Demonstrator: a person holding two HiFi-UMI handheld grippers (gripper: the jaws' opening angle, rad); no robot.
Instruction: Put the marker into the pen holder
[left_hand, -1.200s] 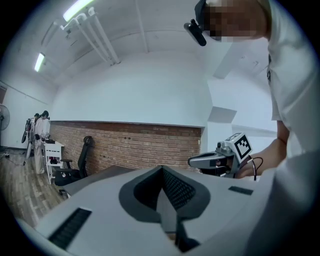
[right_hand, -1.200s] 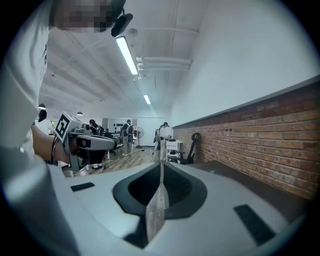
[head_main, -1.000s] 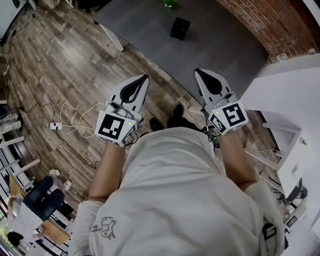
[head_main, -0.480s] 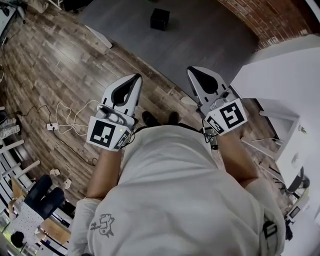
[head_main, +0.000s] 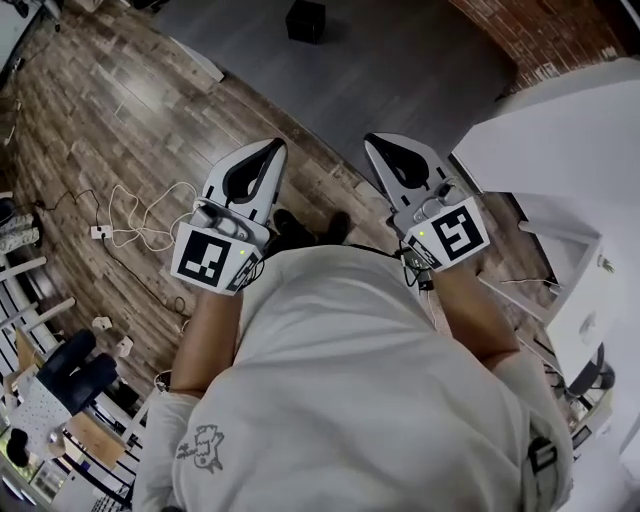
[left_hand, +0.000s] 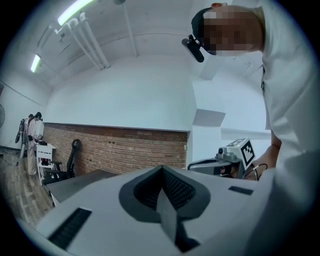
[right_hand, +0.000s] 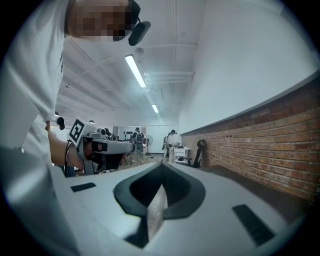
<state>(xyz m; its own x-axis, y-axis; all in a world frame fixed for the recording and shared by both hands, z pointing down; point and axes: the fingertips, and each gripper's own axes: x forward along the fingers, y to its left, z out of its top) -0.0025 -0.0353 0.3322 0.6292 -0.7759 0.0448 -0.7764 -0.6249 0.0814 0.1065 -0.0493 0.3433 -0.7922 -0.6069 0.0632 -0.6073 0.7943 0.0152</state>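
Two grippers are held side by side in front of the person's chest, apart from each other, tips pointing away from the body. L gripper (head_main: 271, 148) has its jaws pressed fully together w/ nothing between them; in the left gripper view the dark pads meet in one line. R gripper (head_main: 376, 141) is the same: jaws closed tight, empty. Each carries 1 marker cube, so 2 cubes: L cube (head_main: 212, 258) and R cube (head_main: 452, 232).

Marker & pen holder: no view shows them, so I cannot tell where they are.

Around:
- 1 white table (head_main: 570, 120) at the right, near R gripper but not touching it.
- 1 black box (head_main: 305, 20) on the grey floor, well ahead.
- 1 white cable (head_main: 140, 215) w/ 1 plug block (head_main: 98, 232), on the wood floor (head_main: 90, 120) at left.
- 2 dark shoes (head_main: 291, 226) below, between the grippers.
- 1 brick wall (head_main: 540, 35) at the top right.
- 2 people (left_hand: 31, 131) stand far off at the left edge of the left gripper view.
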